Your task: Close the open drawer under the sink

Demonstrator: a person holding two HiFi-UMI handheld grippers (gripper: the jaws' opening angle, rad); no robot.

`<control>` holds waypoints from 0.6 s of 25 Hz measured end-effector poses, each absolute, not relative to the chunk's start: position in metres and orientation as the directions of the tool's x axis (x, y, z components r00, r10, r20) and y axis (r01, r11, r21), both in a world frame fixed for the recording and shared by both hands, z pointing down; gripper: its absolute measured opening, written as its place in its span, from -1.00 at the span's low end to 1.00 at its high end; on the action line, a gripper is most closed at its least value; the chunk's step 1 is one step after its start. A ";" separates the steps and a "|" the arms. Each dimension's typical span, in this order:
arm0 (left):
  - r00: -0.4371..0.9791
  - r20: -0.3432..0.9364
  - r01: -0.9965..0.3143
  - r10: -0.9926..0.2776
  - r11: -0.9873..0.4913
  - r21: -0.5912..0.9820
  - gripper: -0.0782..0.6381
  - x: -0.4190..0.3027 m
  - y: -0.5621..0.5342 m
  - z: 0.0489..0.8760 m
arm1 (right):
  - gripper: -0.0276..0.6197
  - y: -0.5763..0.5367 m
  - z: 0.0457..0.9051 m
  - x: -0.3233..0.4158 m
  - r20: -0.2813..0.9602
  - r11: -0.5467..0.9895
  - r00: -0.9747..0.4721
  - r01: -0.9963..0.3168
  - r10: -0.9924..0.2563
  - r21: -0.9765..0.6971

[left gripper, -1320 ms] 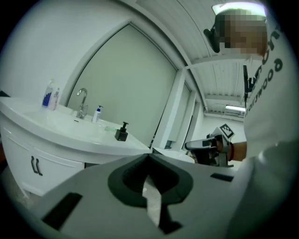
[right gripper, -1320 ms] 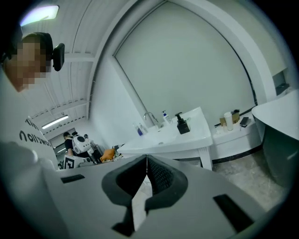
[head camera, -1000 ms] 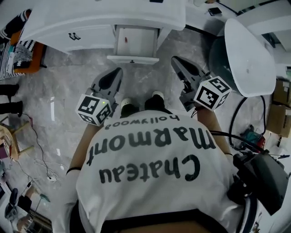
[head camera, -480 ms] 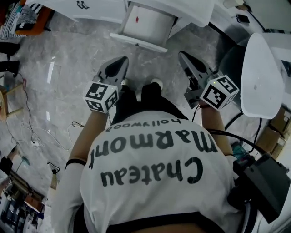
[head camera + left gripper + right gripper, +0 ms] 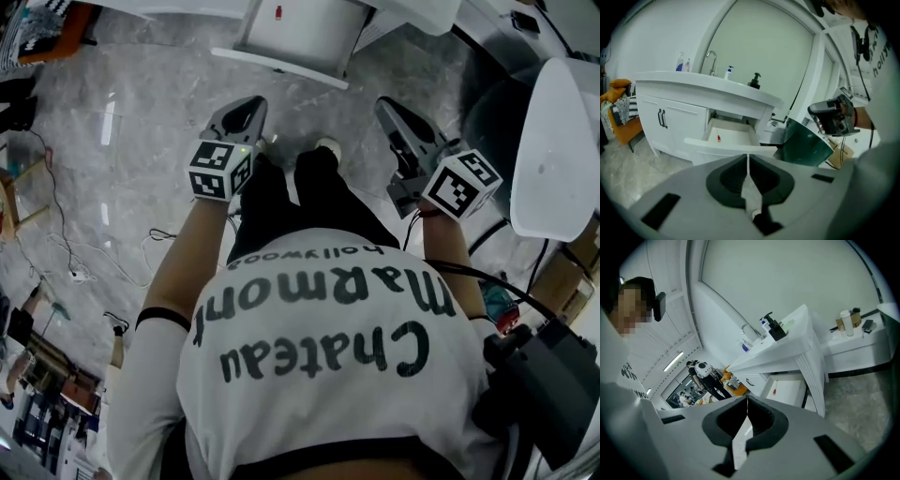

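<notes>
left claw (image 5: 246, 111) and right claw (image 5: 392, 111) are both pinched together, empty. the drawer (image 5: 281, 67) stands open ahead, between them, untouched.

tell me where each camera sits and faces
Head view: on the head, steeply down; shows shirt, left gripper, right gripper, open drawer.
Left gripper view: on that gripper, facing the sink cabinet; shut jaws, shirt.
Right gripper view: on that gripper, tilted toward the sink cabinet; shut jaws, shirt.
Shared: all three show the drawer.
</notes>
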State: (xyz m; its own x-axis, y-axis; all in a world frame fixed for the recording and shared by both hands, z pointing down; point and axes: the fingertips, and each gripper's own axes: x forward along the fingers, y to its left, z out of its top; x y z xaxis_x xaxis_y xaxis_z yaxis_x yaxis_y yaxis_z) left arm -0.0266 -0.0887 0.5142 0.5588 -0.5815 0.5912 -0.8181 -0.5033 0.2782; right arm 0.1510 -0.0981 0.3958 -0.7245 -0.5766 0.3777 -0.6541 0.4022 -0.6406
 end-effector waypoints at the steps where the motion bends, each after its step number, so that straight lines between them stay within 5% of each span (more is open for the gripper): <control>1: 0.557 0.598 -0.819 -0.576 -0.500 0.282 -0.75 -0.026 -0.090 0.521 | -0.88 -0.098 0.401 0.153 0.383 0.400 -0.723 -0.657 -0.576 -0.639; 15: 0.569 0.604 -0.809 -0.558 -0.513 0.287 -0.74 -0.008 -0.115 0.603 | -0.88 -0.115 0.440 0.179 0.344 0.415 -0.668 -0.705 -0.660 -0.575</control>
